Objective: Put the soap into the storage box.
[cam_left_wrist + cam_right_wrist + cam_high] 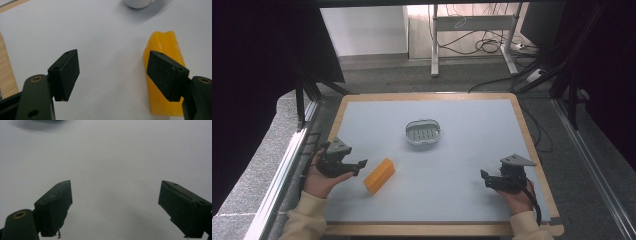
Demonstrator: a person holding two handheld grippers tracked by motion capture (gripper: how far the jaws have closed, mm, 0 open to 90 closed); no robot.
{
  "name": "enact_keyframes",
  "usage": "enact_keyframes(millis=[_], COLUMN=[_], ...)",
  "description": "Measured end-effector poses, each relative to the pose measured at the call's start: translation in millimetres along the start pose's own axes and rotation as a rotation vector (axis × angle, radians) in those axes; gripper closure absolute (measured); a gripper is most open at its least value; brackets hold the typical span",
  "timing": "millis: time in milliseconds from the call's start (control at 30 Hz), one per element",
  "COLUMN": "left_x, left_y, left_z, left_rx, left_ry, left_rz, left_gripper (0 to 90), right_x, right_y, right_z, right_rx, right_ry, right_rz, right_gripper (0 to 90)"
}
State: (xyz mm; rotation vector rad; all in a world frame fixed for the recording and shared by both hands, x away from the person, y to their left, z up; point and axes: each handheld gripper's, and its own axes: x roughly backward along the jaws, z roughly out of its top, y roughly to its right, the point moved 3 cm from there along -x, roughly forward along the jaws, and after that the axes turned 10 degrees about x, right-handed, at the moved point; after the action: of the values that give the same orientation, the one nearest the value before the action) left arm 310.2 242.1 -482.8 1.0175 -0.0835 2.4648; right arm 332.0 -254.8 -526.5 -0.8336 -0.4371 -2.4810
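Observation:
An orange-yellow soap bar [379,175] lies on the grey mat at the front left. My left gripper [359,167] hovers just left of it, open, with nothing between its jaws. In the left gripper view the bar [163,60] lies partly behind the right-hand jaw, outside the gap of the left gripper [115,75]. A pale oval soap dish [423,132] with a ribbed floor stands at the middle of the mat, and its rim [138,3] shows at the top of that view. My right gripper [484,177] rests at the front right, open over bare mat [115,207].
The grey mat [462,150] lies on a wooden board whose rim [532,145] runs round it. Dark frame posts [301,102] stand off the left edge. Beyond the far edge are table legs and cables [484,45] on the floor.

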Motion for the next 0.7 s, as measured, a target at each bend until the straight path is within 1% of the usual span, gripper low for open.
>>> enact_keyframes(millis=[33, 67, 100, 167, 200, 333, 500, 700], left_x=[1.4, 3.1, 4.7, 8.4, 10.1, 17.3, 26.6, 25.8], left_y=[1.0, 1.6, 2.1, 3.8, 4.8, 9.8, 17.1, 29.8], left_z=[0.9, 1.7, 2.5, 4.4, 5.3, 8.9, 13.9, 19.7], left_rx=[0.014, 0.018, 0.015, 0.017, 0.016, -0.008, -0.018, -0.029], left_ry=[0.007, 0.008, 0.009, 0.014, 0.018, 0.002, -0.006, -0.03], left_rz=[-0.021, -0.024, -0.016, -0.025, -0.022, -0.015, -0.012, -0.036], left_gripper=[26.1, 26.1, 26.1, 26.1, 26.1, 26.3, 26.3, 26.3], right_x=[0.0, 0.0, 0.0, 0.3, 0.4, 0.6, 1.4, 4.1], right_y=[0.0, -0.2, -0.3, -0.4, -0.3, -0.2, -2.6, -4.3], right_z=[0.1, 0.3, 0.4, 0.5, 0.5, 0.5, 1.7, 1.9], right_rx=[0.001, 0.001, 0.001, 0.002, 0.002, -0.001, 0.007, 0.016], right_ry=[0.0, 0.001, 0.0, 0.0, 0.001, 0.003, 0.007, 0.013], right_rz=[-0.002, -0.002, -0.002, -0.004, -0.004, -0.006, -0.002, 0.002], right_gripper=[12.3, 12.3, 12.3, 12.3, 12.3, 12.3, 12.3, 12.4])
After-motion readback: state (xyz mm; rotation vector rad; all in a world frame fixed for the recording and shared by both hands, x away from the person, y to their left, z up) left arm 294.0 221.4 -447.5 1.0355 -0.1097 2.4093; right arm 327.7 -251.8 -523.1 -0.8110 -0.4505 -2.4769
